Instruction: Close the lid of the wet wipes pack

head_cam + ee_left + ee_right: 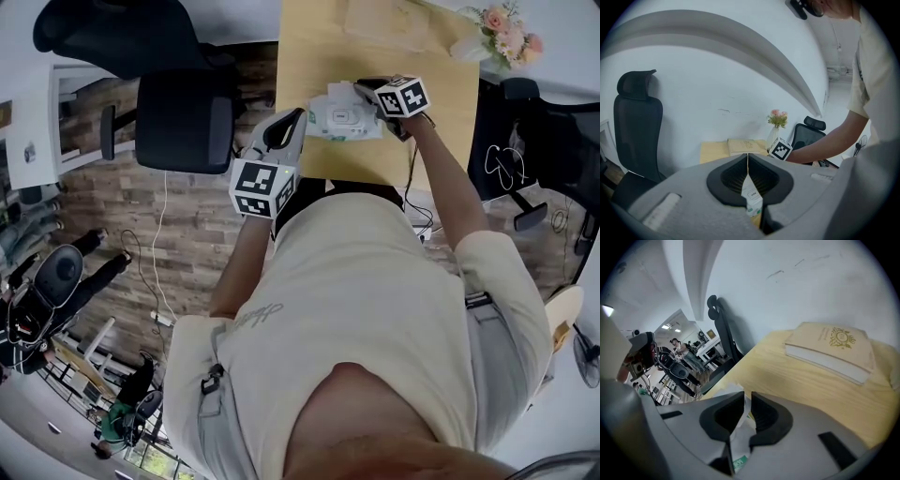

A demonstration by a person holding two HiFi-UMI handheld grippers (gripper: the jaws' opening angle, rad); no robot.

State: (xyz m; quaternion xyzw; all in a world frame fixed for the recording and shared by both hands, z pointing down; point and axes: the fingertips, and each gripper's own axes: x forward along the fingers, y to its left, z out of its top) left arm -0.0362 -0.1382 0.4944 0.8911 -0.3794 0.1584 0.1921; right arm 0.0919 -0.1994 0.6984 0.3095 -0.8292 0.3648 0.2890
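The white wet wipes pack (342, 114) lies near the front edge of the wooden table (309, 47), held between both grippers. My left gripper (298, 117) is at its left end, jaws closed on the thin edge of the pack (752, 199), whose "OPEN" label shows between the pads. My right gripper (367, 92) is at the pack's right end, its jaws pinching white film of the pack (740, 425). In the head view the rectangular lid sits on top of the pack; whether it is down flat I cannot tell.
A beige book (832, 350) lies at the table's far side, and a vase of pink flowers (506, 33) stands at the back right corner. A black office chair (178, 112) stands left of the table, another (525, 141) to the right.
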